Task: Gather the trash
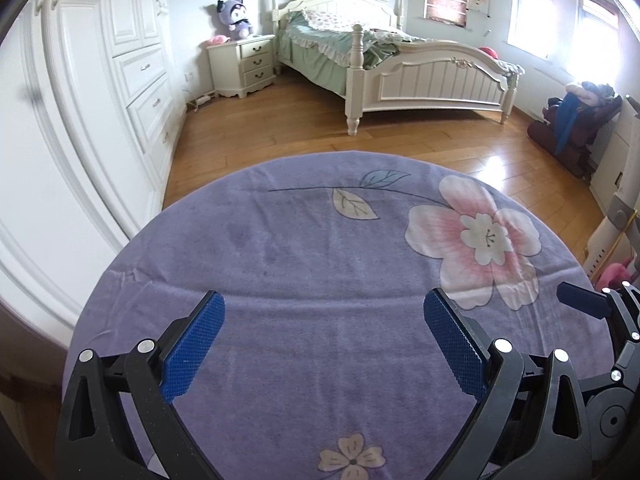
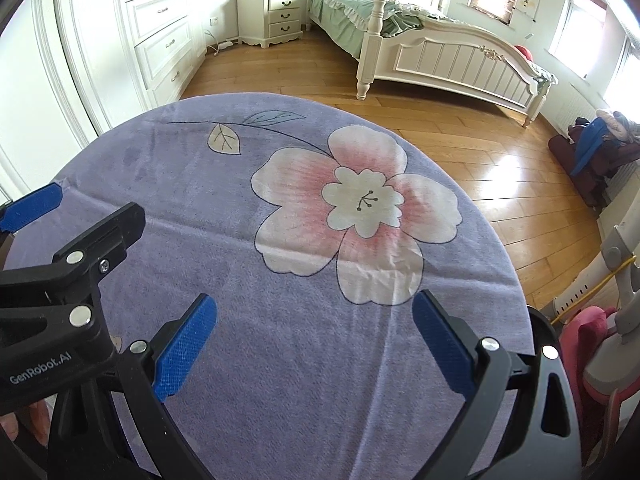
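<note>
Trash unseen, both tongs (image 1: 324,312) (image 2: 314,314) agape, rug (image 1: 320,248)

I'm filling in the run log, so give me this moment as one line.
left tool: open, empty | right tool: open, empty | both over purple flower rug | trash: none seen | stage: searching

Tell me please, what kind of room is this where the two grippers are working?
Most likely a bedroom in a home. A white wooden bed with green bedding stands on the wood floor, a nightstand beside it carries a plush toy, and built-in white wardrobes line the wall. A round purple flower rug lies in front.
</note>
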`<state>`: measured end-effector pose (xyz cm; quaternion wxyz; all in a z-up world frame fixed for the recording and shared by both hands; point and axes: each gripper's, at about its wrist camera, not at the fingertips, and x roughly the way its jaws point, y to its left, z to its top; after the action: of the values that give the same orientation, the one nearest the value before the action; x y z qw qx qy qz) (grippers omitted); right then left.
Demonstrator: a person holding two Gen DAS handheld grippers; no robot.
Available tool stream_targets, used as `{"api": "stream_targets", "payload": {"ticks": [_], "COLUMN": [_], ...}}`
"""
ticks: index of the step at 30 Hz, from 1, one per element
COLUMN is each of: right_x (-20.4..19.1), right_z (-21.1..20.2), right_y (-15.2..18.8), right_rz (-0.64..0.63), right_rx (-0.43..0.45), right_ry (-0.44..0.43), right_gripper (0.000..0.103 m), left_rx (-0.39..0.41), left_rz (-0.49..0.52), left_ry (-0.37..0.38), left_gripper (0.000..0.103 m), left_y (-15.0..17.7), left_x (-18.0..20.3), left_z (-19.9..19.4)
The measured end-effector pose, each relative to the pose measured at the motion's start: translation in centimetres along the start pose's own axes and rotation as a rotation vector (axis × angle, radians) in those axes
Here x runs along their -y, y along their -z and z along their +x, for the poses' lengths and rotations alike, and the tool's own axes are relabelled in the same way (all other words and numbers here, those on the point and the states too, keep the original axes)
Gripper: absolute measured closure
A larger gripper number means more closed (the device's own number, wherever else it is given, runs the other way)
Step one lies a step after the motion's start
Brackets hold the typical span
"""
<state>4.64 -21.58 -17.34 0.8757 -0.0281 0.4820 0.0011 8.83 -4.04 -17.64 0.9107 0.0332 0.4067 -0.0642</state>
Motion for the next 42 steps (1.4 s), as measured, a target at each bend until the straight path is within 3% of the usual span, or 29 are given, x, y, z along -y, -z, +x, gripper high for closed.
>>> {"api": "stream_targets", "payload": {"ticks": [14,25,31,34,42], "right_x": [-0.6,-0.5,-0.8,-0.9,-1.0], "right_z": [2.9,2.8,2.5,2.5,2.4], "right_y": [0.0,1.6,2.0,2.0,2.1], "right_rz": [0.054,0.092,0.095,0.097,0.098], "right_rx": [-0.026,0.060,0.060,0.060,0.059], "right_ry": [0.007,-0.014,-0.018,-0.024,-0.024], "right_gripper": [0.005,0.005,0.005,0.005,0.005], "left_rx": [-0.040,-0.073,-0.076,-0.109,-0.107], "left_rz": [-0.017,-0.140,-0.149,-0.092,-0.093], "left_ry": [-0.011,-0.001,-0.021,-0.100,-0.086], "left_gripper": [0.005,0.005,0.005,0.004,0.004], "left_y": [1.0,2.5,2.3,2.4,2.4], "left_x": [-1.2,-3.2,-3.6,-3.7,-4.4], "left_z": [2.6,4.5,4.4,4.7,4.2]}}
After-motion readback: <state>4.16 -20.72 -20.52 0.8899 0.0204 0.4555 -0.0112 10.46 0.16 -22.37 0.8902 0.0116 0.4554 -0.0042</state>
